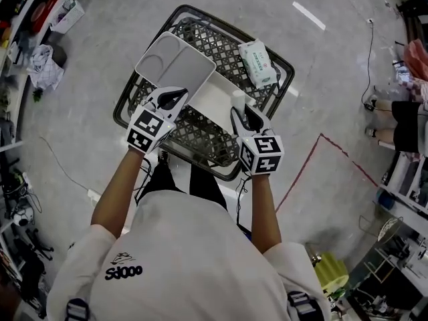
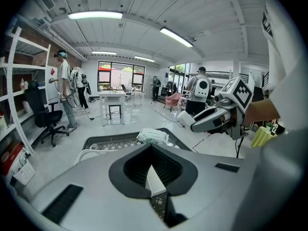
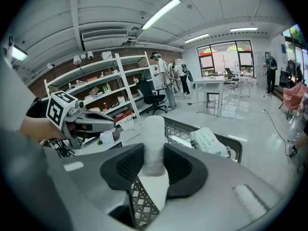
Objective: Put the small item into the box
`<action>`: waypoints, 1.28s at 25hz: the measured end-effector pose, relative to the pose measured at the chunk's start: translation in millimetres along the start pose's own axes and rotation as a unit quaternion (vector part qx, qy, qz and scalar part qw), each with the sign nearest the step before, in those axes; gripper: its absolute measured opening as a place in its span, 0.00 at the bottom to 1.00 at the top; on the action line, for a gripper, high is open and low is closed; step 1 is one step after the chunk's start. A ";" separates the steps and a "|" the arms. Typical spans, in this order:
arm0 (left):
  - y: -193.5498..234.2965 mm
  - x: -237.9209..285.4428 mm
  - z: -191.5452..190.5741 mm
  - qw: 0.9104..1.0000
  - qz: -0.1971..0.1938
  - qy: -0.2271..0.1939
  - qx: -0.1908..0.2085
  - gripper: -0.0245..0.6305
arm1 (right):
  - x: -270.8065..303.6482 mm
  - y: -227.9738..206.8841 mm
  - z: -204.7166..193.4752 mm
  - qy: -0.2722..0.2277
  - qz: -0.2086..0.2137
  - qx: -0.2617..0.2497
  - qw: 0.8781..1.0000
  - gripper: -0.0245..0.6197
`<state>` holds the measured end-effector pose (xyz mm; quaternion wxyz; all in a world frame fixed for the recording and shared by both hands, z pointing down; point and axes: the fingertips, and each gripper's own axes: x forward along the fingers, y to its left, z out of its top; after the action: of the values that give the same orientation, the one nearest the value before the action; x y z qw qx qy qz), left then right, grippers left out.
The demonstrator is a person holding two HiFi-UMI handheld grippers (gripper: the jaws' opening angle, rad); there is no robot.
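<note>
A small white cylinder stands upright between the pads of my right gripper, which is shut on it. It hangs just over the near right corner of the open white box in the black mesh basket. The box's lid is tilted up at the left. My left gripper is shut on the lid's thin near edge. The left gripper view also shows the right gripper at the right with the cylinder.
A pack of wet wipes lies in the basket's far right corner. The basket stands on a grey floor with red tape lines. Shelves, a desk and several people are farther off in the room.
</note>
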<state>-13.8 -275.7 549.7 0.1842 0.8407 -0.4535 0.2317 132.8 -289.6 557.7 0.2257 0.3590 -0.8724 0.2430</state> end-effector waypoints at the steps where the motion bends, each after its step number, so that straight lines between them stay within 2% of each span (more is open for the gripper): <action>1: 0.8 0.9 -4.4 1.000 0.000 0.004 -0.004 0.04 | 4.1 0.5 -3.3 0.005 0.003 0.000 1.000 0.25; 12: -0.3 19.6 -40.7 0.999 0.007 0.033 -0.038 0.04 | 41.2 -13.9 -50.6 0.066 0.023 0.002 0.998 0.25; 21: 11.1 22.3 -62.5 0.997 0.023 0.048 -0.062 0.04 | 78.8 -23.2 -87.5 0.121 0.036 -0.024 0.992 0.25; 26: 16.5 25.7 -72.7 0.995 0.030 0.053 -0.073 0.04 | 100.1 -29.0 -104.8 0.154 0.040 -0.038 0.987 0.25; 32: 14.8 27.7 -86.8 0.994 0.034 0.059 -0.090 0.04 | 119.8 -32.7 -125.7 0.197 0.049 -0.079 0.976 0.25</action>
<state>-32.4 -257.0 638.1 0.2781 0.7896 -0.4890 0.2453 107.8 -298.2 732.4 0.4081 0.2419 -0.8440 0.2501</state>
